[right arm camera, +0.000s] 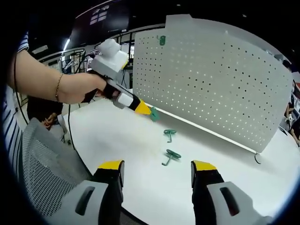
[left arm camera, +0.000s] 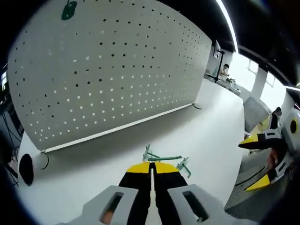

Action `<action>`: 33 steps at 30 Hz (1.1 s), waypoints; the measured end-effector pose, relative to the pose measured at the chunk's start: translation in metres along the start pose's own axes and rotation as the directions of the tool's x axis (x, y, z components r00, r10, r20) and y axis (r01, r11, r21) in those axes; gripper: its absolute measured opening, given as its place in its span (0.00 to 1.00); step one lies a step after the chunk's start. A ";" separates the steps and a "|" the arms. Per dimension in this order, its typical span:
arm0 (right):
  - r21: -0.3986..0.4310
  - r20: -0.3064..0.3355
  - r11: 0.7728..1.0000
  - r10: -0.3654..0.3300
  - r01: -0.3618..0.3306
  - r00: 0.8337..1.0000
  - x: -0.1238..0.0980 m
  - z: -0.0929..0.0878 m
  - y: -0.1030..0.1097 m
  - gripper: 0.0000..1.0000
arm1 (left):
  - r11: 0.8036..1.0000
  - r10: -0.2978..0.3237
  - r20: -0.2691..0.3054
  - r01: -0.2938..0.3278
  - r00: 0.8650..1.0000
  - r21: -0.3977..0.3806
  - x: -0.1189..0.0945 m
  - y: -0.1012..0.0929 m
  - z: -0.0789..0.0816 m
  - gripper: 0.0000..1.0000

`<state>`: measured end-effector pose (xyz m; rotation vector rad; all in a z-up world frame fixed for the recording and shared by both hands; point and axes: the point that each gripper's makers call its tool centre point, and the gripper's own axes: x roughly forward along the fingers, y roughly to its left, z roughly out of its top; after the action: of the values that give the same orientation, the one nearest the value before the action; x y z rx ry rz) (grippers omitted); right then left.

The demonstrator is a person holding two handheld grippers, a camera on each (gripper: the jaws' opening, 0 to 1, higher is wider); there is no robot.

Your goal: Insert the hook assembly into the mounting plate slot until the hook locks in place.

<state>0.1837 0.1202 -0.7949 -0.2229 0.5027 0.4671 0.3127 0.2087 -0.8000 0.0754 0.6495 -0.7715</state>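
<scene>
A white pegboard [left arm camera: 112,70] stands upright on the white table [left arm camera: 211,126], with one green hook [left arm camera: 69,10] hung near its top edge. My left gripper [left arm camera: 151,166] is shut on a green wire hook assembly [left arm camera: 164,158], which sticks out past the yellow tips, short of the board. In the right gripper view the same left gripper [right arm camera: 143,108] is held by a hand and carries the green hook assembly [right arm camera: 153,114] near the pegboard [right arm camera: 211,79]. Two more green hooks [right arm camera: 169,134] [right arm camera: 171,156] lie on the table. My right gripper [right arm camera: 157,166] is open and holds nothing.
A grey mesh chair [right arm camera: 42,164] stands at the table's near edge. The right gripper [left arm camera: 255,161] shows off the table's side in the left gripper view. People sit at desks far behind [left arm camera: 225,70]. A black cable foot [left arm camera: 26,168] lies by the board's end.
</scene>
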 end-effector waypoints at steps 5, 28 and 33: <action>-0.005 0.013 1.000 0.007 -0.007 1.000 -0.001 0.003 0.002 0.54 | 0.999 -0.020 -0.010 0.020 1.000 -0.028 -0.018 -0.007 0.004 0.01; -0.099 0.108 0.975 0.207 -0.197 0.972 0.019 0.071 0.055 0.36 | 0.979 -0.147 -0.054 0.138 0.988 -0.151 -0.073 -0.047 -0.002 0.01; -0.148 0.107 0.964 0.237 -0.220 0.966 0.024 0.080 0.061 0.30 | 0.971 -0.182 -0.080 0.166 0.980 -0.171 -0.082 -0.050 -0.005 0.01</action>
<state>0.2058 0.2079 -0.7447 -0.2651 0.3766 0.7380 0.2327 0.2250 -0.7487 -0.0967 0.8159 -0.8845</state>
